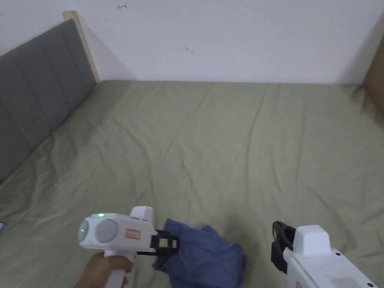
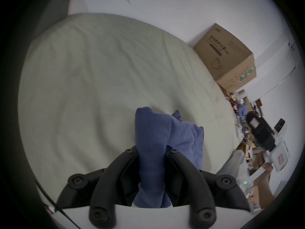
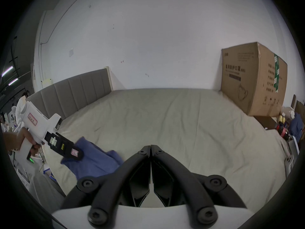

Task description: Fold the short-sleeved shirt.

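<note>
A blue short-sleeved shirt hangs bunched above the near edge of the green bed. My left gripper is shut on a fold of it. In the left gripper view the blue shirt runs up between the two black jaws of the left gripper. My right gripper is to the right of the shirt, apart from it. In the right gripper view the right gripper has its jaws pressed together on nothing, and the shirt and the left gripper show at the left.
The green bed sheet spreads wide and wrinkled ahead. A grey padded headboard stands at the left, a white wall behind. A large cardboard box sits at the bed's far right corner. Clutter lies beyond the bed's right side.
</note>
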`<action>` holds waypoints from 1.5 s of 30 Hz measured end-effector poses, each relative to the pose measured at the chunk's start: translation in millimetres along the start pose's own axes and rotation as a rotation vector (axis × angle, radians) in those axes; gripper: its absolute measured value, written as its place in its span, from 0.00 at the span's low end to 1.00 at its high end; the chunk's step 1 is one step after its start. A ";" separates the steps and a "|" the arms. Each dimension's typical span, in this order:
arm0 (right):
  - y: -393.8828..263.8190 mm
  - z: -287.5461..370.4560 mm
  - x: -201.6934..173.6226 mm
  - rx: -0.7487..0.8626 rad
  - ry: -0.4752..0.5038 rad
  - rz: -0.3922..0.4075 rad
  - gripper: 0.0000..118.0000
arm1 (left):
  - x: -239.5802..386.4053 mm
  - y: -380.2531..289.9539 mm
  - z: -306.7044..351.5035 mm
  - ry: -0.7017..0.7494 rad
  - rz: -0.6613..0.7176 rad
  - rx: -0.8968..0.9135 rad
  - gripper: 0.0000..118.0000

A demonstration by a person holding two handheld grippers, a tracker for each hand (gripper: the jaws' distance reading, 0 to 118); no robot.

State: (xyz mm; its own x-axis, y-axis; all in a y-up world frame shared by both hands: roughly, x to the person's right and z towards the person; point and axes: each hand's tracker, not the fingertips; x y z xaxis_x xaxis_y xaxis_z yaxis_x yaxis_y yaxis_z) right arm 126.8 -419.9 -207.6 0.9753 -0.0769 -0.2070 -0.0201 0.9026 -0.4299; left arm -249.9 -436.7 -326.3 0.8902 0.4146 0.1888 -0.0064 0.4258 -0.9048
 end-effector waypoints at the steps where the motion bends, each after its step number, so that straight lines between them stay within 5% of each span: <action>1: 4.2 -1.4 -1.6 0.007 0.000 0.001 0.00 | -19.4 7.9 12.4 0.036 0.005 0.003 0.20; 11: 18.7 -34.3 -22.5 0.005 -0.003 -0.007 0.00 | -191.9 68.7 104.5 0.396 0.120 0.034 0.20; 19: 13.1 -49.1 -26.4 -0.045 -0.016 -0.001 0.00 | -248.2 72.0 95.4 0.428 0.246 0.005 0.22; 21: 13.5 -46.2 -25.2 -0.050 -0.014 0.005 0.00 | -247.6 71.4 94.0 0.448 0.242 0.010 0.35; 24: 17.2 -38.0 -22.6 -0.049 -0.012 0.018 0.00 | -243.5 71.8 106.9 0.524 0.279 0.058 0.75; 26: 22.1 -28.8 -19.9 -0.033 -0.014 0.015 0.00 | -234.5 73.1 122.0 0.543 0.315 0.129 0.88; 45: 132.0 111.2 -5.7 0.325 -0.132 0.091 0.00 | 68.1 34.8 254.8 0.537 -0.154 0.915 0.87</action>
State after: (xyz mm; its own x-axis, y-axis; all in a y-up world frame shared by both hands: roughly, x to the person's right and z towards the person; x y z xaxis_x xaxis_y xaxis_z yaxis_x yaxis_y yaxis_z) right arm 143.1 -253.2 -165.4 0.9932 0.0459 -0.1069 -0.0575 0.9924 -0.1087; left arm -305.6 -188.7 -247.7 0.9930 -0.0081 -0.1181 -0.0174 0.9768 -0.2135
